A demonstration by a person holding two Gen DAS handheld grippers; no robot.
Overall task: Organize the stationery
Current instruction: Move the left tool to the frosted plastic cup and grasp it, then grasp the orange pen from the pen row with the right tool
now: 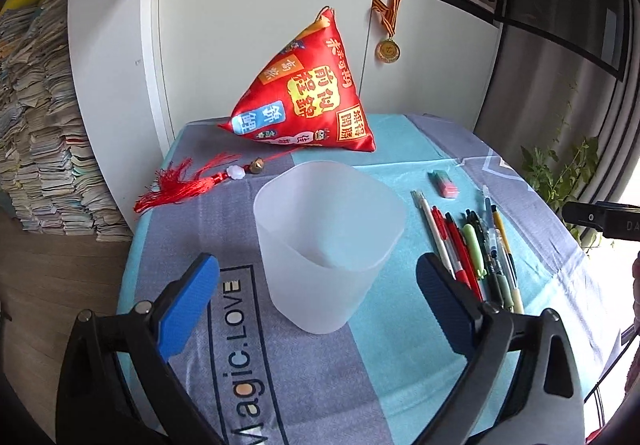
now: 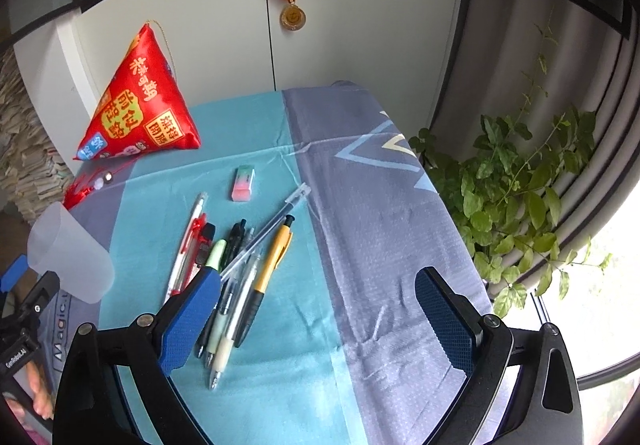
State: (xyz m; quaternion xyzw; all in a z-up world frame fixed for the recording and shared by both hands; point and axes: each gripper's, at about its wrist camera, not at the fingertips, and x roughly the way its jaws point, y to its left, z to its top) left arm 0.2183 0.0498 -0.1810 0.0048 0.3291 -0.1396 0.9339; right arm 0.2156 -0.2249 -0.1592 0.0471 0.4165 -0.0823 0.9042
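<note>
A frosted plastic cup [image 1: 328, 213] stands upright on the tablecloth, also seen at the left edge of the right wrist view [image 2: 68, 253]. My left gripper [image 1: 318, 265] is open with the cup between its blue pads, and a gap shows on both sides. Several pens [image 1: 472, 249] lie side by side to the cup's right, with a pink-green eraser [image 1: 443, 183] beyond them. My right gripper [image 2: 320, 277] is open above the cloth. Its left finger hangs over the pens [image 2: 256, 265], and the eraser [image 2: 243, 183] lies farther ahead. Nothing is held.
A red pyramid cushion [image 1: 308, 97] with a red tassel [image 1: 180, 185] sits at the table's back left. White cabinet doors with a hanging medal [image 1: 387, 49] stand behind. A leafy plant [image 2: 512, 181] grows past the right edge. Paper stacks [image 1: 40, 125] rise at left.
</note>
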